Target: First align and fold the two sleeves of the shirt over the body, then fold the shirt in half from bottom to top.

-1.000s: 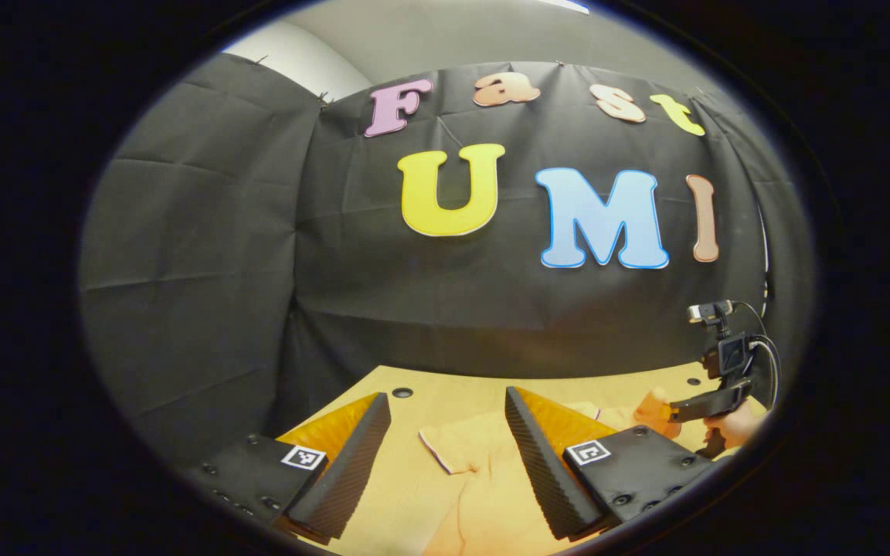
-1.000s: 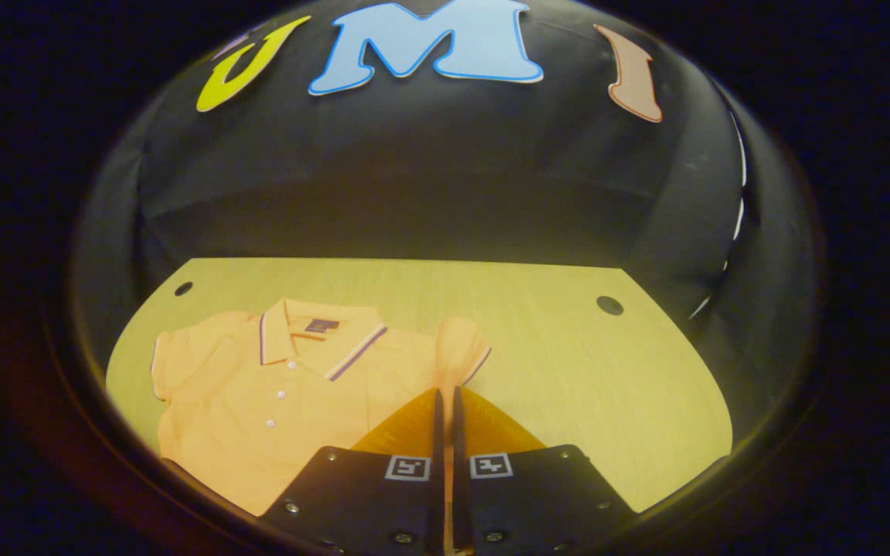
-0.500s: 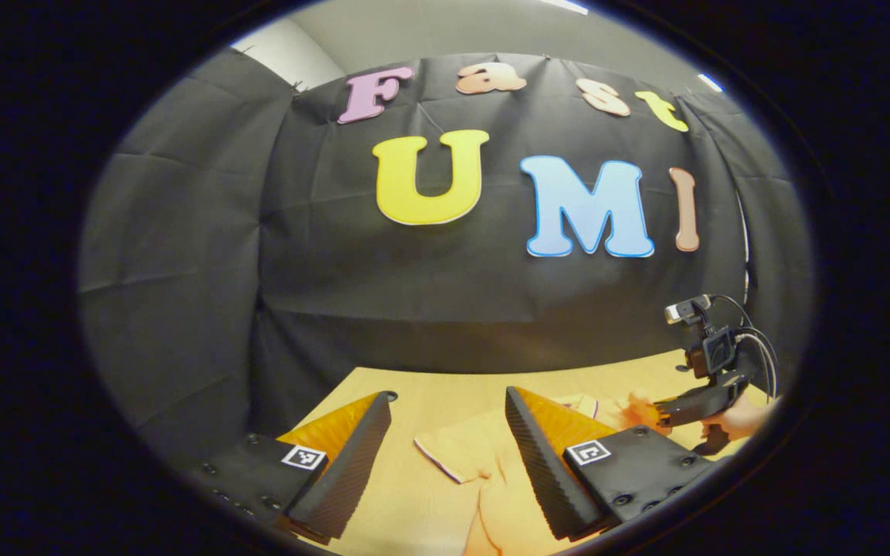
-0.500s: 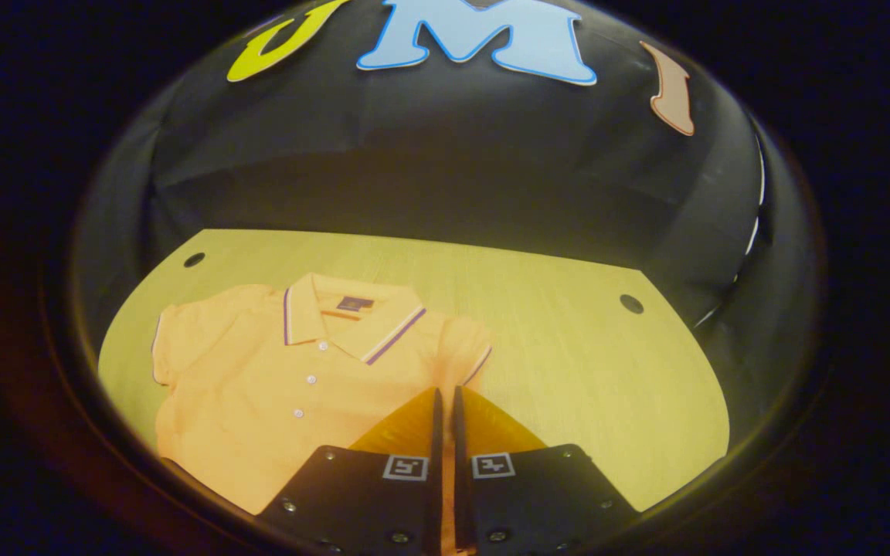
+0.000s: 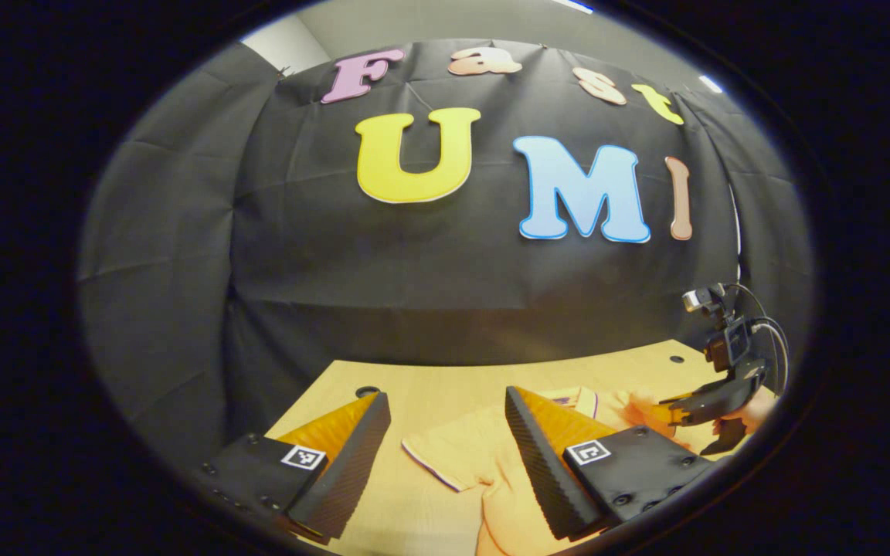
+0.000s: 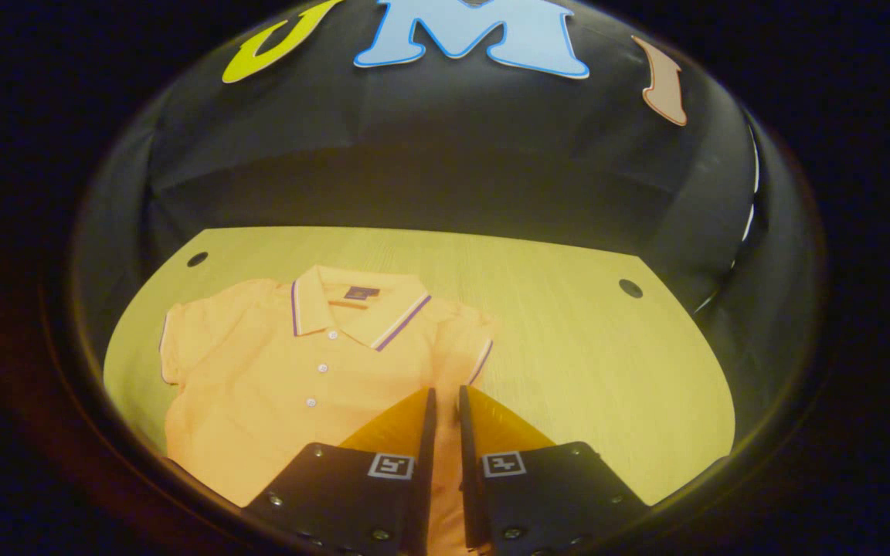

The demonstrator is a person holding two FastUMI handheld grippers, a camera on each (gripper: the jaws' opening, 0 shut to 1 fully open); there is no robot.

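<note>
right hand-held gripper (image 6: pixel 443 401) parted slightly, shirt (image 6: pixel 290 371) between

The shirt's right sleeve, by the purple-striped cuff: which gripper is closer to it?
Right. The right gripper is at that sleeve, fabric between its fingers. The left gripper is open above the other sleeve.

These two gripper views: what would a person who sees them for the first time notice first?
First, the orange polo shirt, lying flat and face up on the pale wooden table, its collar toward the booth wall and both short sleeves spread out. Next, the right gripper, its fingers with a narrow gap over the shirt's side near the right sleeve. In the left gripper view, the left gripper stands wide open above the other sleeve.
</note>
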